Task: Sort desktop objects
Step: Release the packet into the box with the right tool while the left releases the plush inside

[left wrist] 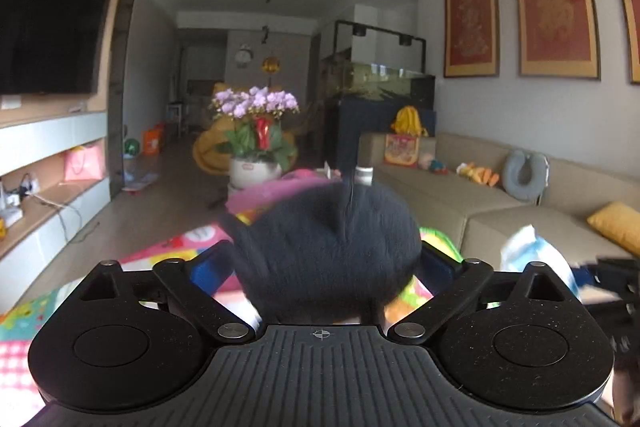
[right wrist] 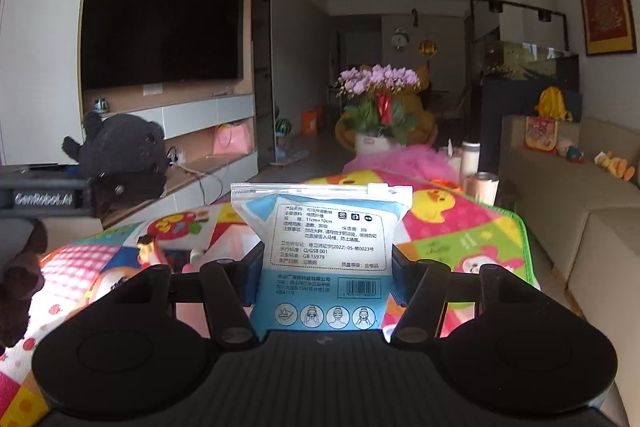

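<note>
My left gripper (left wrist: 326, 267) is shut on a black plush toy (left wrist: 328, 247), held up above the colourful cartoon cloth on the table (left wrist: 168, 251). The toy hides the fingertips. My right gripper (right wrist: 322, 267) is shut on a blue and white zip-lock packet of wipes (right wrist: 320, 255), held upright above the same cloth (right wrist: 460, 227). In the right wrist view the left gripper (right wrist: 104, 183) shows at the far left with the black plush toy (right wrist: 120, 151) in it. In the left wrist view the packet (left wrist: 536, 251) shows at the right edge.
Small toys (right wrist: 152, 251) lie on the cloth. A white bottle (right wrist: 470, 157) and a copper cup (right wrist: 482, 189) stand at its far right. A pink cloth (right wrist: 400, 159) lies at the far end, a flower pot (right wrist: 378, 107) beyond. The sofa (right wrist: 580, 207) runs along the right.
</note>
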`<state>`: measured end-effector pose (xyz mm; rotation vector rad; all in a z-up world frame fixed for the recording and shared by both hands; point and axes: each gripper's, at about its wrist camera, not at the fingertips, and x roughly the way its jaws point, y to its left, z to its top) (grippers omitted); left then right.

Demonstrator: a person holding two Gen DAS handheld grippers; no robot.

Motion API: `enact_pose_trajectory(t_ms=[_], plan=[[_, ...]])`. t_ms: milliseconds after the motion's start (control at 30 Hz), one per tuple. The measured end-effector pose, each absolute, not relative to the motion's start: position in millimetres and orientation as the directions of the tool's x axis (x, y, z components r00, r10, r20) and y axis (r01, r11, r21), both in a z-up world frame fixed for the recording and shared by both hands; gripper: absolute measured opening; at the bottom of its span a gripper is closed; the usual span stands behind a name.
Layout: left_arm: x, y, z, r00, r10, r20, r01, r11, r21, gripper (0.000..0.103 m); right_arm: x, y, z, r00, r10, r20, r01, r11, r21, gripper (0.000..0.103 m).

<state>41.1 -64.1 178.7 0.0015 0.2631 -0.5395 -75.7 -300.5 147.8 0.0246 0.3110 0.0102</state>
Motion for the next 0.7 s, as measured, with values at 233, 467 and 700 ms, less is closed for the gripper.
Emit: enact_pose_trajectory(t_ms=[233, 467, 700], plan=[[47.8, -27.6, 141.2, 0.849, -0.410, -0.333, 0.385, 0.912, -0.140, 0.102, -58.4, -304.9, 148.3, 0.951, -0.012, -0.309, 0.008, 1.000, -0.013, 0.059], [19.2, 11.6, 63.3, 0.820, -0.315, -0.478, 0.312, 0.946, -0.088, 0.103, -9.5, -298.0, 153.7, 0.924, 0.069, -0.376, -0.056, 0.997, 0.046, 0.059], [7.5, 45.9, 21.1, 0.821, -0.235, -0.521, 0.239, 0.969, -0.061, 0.103, 99.2, -281.5, 145.5, 0.832, 0.071, -0.551, -0.059, 0.997, 0.040, 0.080]])
